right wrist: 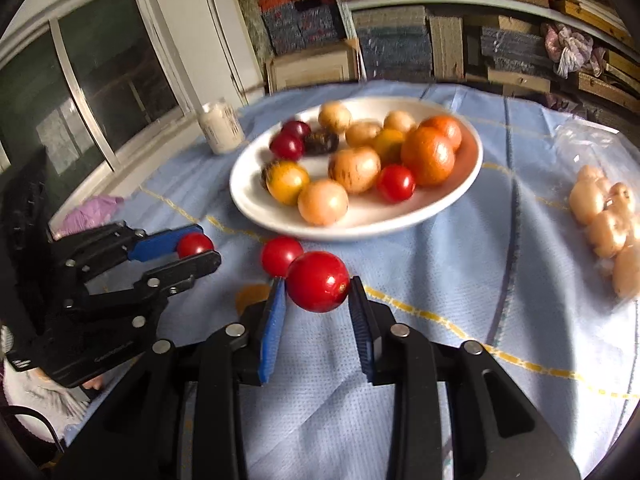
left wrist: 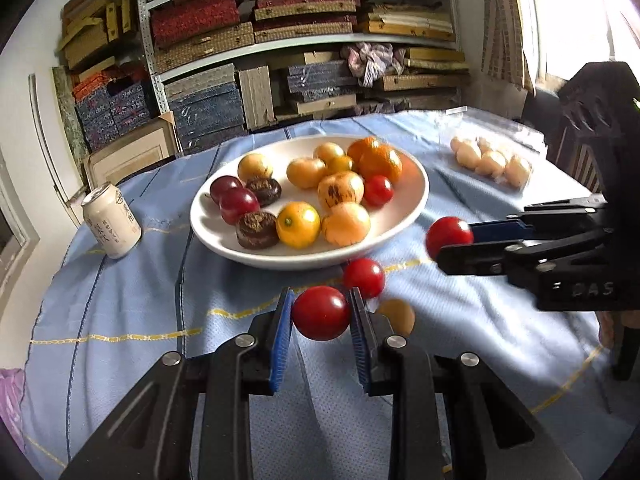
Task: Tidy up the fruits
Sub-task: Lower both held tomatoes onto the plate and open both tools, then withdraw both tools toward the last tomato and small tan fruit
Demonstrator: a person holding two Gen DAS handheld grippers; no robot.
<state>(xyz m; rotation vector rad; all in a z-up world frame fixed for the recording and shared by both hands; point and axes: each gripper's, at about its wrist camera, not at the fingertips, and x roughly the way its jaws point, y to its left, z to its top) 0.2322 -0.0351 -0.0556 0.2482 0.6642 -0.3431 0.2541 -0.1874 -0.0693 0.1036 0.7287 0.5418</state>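
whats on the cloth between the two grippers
One loose red tomato lies between the left gripper and right gripper, near the plate; each gripper holds its own tomato. The right wrist view shows it best.

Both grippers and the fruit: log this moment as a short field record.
left gripper: shut on red tomato
right gripper: shut on second red tomato
loose on cloth: third red tomato, small orange fruit
plate: white, holds mixed fruit
can: upright, beside plate
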